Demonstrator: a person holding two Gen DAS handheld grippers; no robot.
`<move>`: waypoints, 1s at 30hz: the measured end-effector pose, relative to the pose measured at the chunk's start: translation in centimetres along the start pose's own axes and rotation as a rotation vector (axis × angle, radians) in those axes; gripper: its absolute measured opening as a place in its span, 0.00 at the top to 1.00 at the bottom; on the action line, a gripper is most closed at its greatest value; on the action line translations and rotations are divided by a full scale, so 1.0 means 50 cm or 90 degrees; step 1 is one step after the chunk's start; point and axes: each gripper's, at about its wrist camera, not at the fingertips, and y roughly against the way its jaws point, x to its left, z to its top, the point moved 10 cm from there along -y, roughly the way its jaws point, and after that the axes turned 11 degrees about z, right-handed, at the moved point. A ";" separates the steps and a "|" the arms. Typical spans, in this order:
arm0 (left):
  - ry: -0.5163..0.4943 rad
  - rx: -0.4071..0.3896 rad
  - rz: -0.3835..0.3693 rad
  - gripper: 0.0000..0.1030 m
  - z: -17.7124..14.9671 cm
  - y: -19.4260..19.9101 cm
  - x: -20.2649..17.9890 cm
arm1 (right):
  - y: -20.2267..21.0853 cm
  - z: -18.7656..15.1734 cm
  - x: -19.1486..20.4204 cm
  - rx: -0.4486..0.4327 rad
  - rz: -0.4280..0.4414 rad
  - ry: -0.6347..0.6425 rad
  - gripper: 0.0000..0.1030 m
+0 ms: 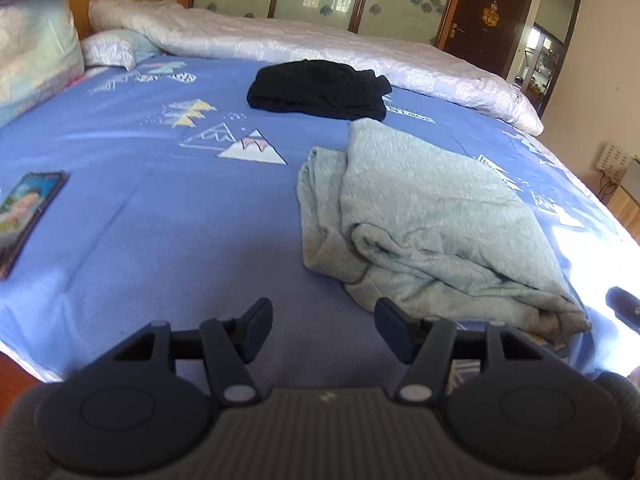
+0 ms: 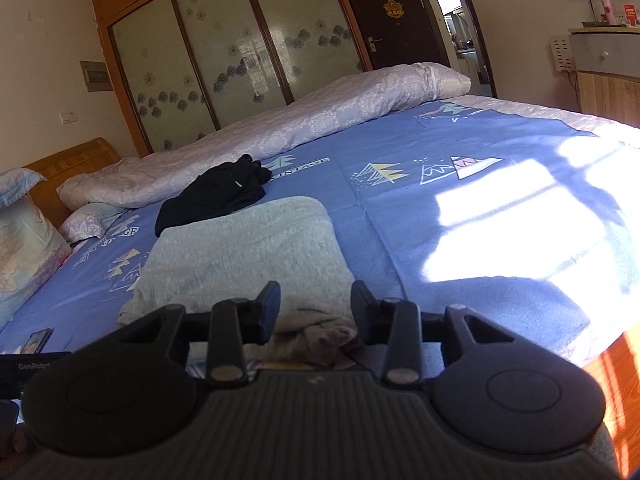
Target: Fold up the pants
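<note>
Left wrist view: left tool [image 1: 323,326] open over bare blue bed sheet [image 1: 168,216], nothing between its jaws; light grey pants [image 1: 432,216] lying folded and bunched on the sheet just right of it, not touched; black garment [image 1: 320,90] farther back, near a rolled white quilt [image 1: 320,46]; phone [image 1: 28,216] at left edge. Right wrist view: right tool [image 2: 315,312] partly open at the pants' [image 2: 248,248] near crumpled end, fabric between the jaws, grip unclear; black garment [image 2: 216,196] beyond.
</note>
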 end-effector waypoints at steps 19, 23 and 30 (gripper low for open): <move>-0.012 0.076 0.085 0.41 -0.028 -0.040 0.024 | 0.005 0.019 0.026 -0.007 0.026 -0.035 0.56; -0.016 0.084 0.102 0.41 -0.027 -0.053 0.026 | -0.014 0.020 -0.002 0.000 0.013 -0.049 0.54; -0.032 0.081 0.102 0.36 -0.027 -0.060 0.004 | -0.025 0.002 -0.035 0.032 0.019 -0.104 0.53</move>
